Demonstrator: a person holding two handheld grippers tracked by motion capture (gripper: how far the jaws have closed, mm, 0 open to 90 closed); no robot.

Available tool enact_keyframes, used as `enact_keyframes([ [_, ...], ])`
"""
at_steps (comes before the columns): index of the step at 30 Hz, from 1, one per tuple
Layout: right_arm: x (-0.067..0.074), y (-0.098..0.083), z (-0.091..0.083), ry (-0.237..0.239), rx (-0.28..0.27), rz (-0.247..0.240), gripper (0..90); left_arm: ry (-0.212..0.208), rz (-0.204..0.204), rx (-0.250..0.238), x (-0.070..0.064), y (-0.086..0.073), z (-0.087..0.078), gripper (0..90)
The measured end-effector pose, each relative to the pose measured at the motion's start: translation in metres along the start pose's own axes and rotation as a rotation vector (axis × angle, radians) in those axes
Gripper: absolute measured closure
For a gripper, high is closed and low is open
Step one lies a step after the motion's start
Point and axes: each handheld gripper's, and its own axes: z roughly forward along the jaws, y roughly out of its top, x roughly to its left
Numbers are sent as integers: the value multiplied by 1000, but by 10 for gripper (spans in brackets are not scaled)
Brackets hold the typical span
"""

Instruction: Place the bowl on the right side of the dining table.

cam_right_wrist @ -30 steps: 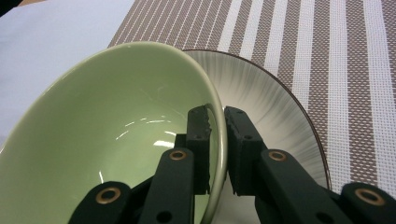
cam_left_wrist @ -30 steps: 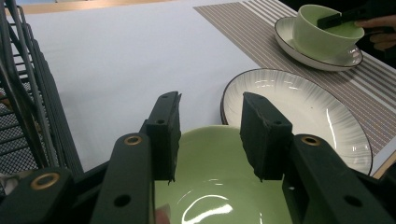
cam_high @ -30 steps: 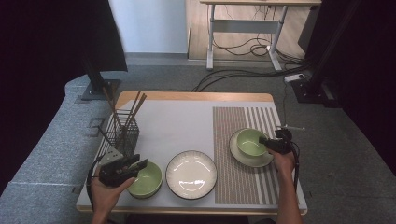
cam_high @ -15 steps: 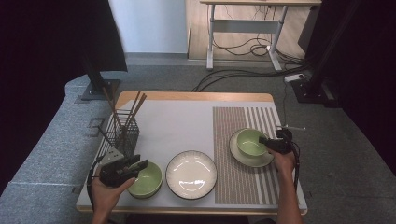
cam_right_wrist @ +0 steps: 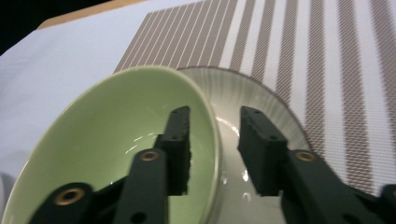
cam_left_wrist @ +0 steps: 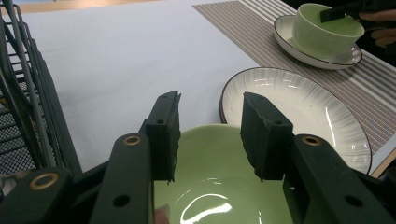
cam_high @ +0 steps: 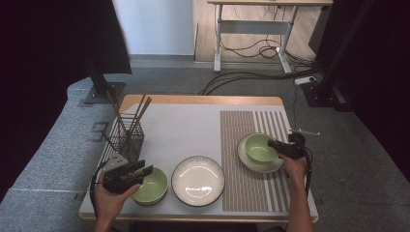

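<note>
At the table's near left corner, the left gripper (cam_high: 140, 172) hovers over a green bowl (cam_high: 151, 186), jaws apart and touching nothing, the bowl lying just below and ahead of them. In the middle sits a bare white plate (cam_high: 198, 180). Over on the striped mat (cam_high: 251, 193), the right gripper (cam_high: 271, 144) straddles the near rim of a second green bowl (cam_high: 258, 147) resting on its saucer (cam_high: 263, 166); its jaws have just been opening, one inside the wall, one outside, pads clear of it.

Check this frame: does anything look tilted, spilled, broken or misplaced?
Nothing stands out. One green bowl sits upright on its plate, the other green bowl beside the white plate; chopsticks stand in the wire basket.
</note>
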Motion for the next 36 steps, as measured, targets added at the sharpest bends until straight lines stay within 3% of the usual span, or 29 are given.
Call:
enact_keyframes([
  [6, 3, 2, -8, -39, -61, -28, 491, 3, -5, -7, 2, 0, -2, 572],
  [11, 17, 3, -12, -64, -89, -82, 422, 5, -9, -10, 4, 0, -4, 569],
  [18, 24, 5, -27, -37, -115, -108, 397, 6, -10, -20, 5, 2, -7, 569],
  [23, 29, 4, -29, -7, -98, -119, 397, 3, -11, -25, 6, 3, -7, 567],
  [36, 60, -3, -16, 25, -59, -181, 391, -6, -24, -41, 11, 3, -13, 542],
])
